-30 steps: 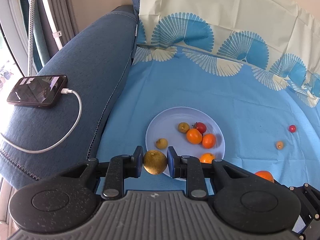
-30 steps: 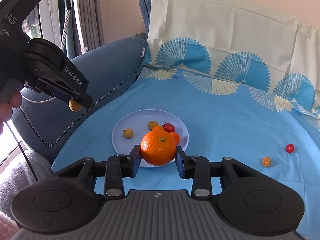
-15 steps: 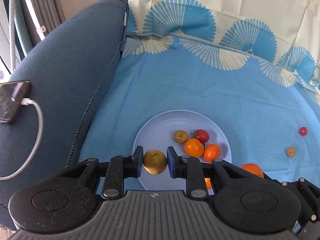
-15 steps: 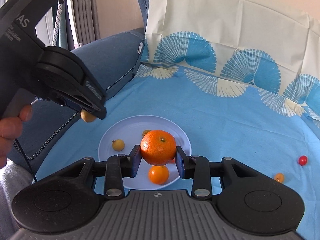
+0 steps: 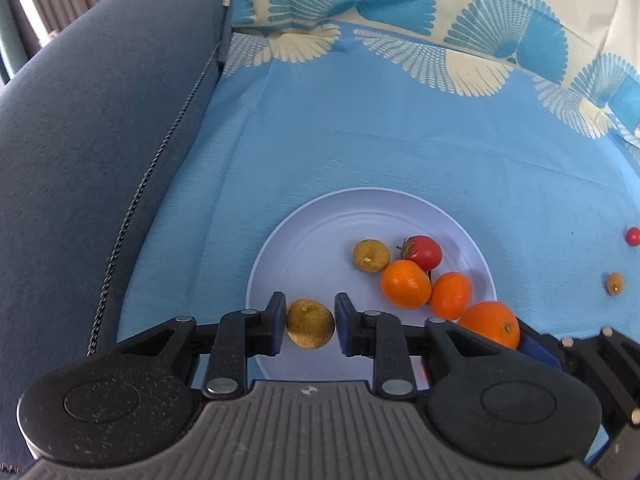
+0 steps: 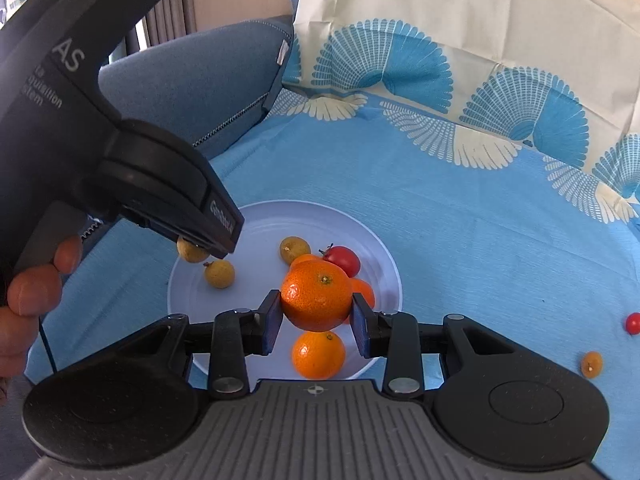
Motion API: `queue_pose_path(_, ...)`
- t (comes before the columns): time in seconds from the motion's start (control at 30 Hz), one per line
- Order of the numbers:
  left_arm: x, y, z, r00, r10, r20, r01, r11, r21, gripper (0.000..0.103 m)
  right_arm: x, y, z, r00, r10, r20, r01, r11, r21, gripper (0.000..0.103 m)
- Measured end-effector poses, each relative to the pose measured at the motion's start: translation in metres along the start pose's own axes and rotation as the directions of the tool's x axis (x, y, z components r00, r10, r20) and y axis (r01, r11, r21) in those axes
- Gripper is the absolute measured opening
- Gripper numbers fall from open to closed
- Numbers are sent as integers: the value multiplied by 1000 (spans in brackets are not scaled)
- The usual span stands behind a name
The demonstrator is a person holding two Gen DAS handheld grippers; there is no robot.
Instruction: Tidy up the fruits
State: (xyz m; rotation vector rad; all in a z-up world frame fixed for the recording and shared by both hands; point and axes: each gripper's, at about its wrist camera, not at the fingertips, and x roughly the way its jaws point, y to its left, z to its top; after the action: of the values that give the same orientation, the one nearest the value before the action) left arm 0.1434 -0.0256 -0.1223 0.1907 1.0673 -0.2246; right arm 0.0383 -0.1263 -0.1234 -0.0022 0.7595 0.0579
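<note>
The left gripper [image 5: 310,322] was held low over the near left edge of the plate [image 5: 320,216]. Its jaws had just been opened a little. A small yellow-brown fruit [image 5: 310,329] was seen between them, with a thin gap on each side, so it was no longer squeezed. Whether it was already resting on the plate could not be told. In the right wrist view the same fruit [image 6: 191,251] was seen peeking out under the left gripper, right at the plate's left edge.

The right gripper [image 6: 316,317] was closed on a big orange [image 6: 316,296]. The orange was held above the near part of the plate, just over a smaller orange [image 6: 318,354] lying there. To put it down, it would only need to be lowered, and a bare spot beside the smaller orange would be best, or it might roll off.

The big orange looked round, bright and bumpy, with a green stem dot on top. It had no long side, so it could be gripped any way.

More fruit was already on the plate: a red tomato [image 5: 423,251] and other small ones. A tiny red fruit [image 6: 633,323] and a tiny orange one [image 6: 591,364] were left on the blue cloth [image 6: 480,220], far off to the right. The right gripper was the nearer one to them.
</note>
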Motion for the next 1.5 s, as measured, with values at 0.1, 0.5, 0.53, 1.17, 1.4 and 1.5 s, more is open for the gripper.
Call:
queue_pose_path(0.1, -8, 2, -1, 998, 20, 57, -20, 1000, -2, 103, 6, 0, 5, 1000, 12, -7, -12, 1000, -13, 39)
queue_pose_path(0.5, -78, 22, -62, 998, 60, 23, -60, 998, -32, 103, -58, 4, -12, 1000, 5, -10, -5, 1000, 26, 94)
queue_pose_path(0.53, -84, 24, -70, 998, 65, 17, -64, 997, -39, 103, -65, 5, -16, 1000, 6, -19, -5, 999, 36, 95)
queue_pose_path(1.17, -182, 17, -141, 985, 75, 152, -67, 996, -59, 103, -193, 41, -59, 990, -49, 131, 45, 998, 31, 102)
queue_pose_path(1.4, -198, 17, -151, 980, 82, 182, -73, 996, -59, 103, -212, 42, -64, 983, -58, 176, 53, 998, 35, 102)
queue_pose_path(1.5, -202, 17, -153, 978, 83, 193, -72, 996, -61, 103, -217, 44, -66, 981, -57, 185, 52, 998, 32, 102)
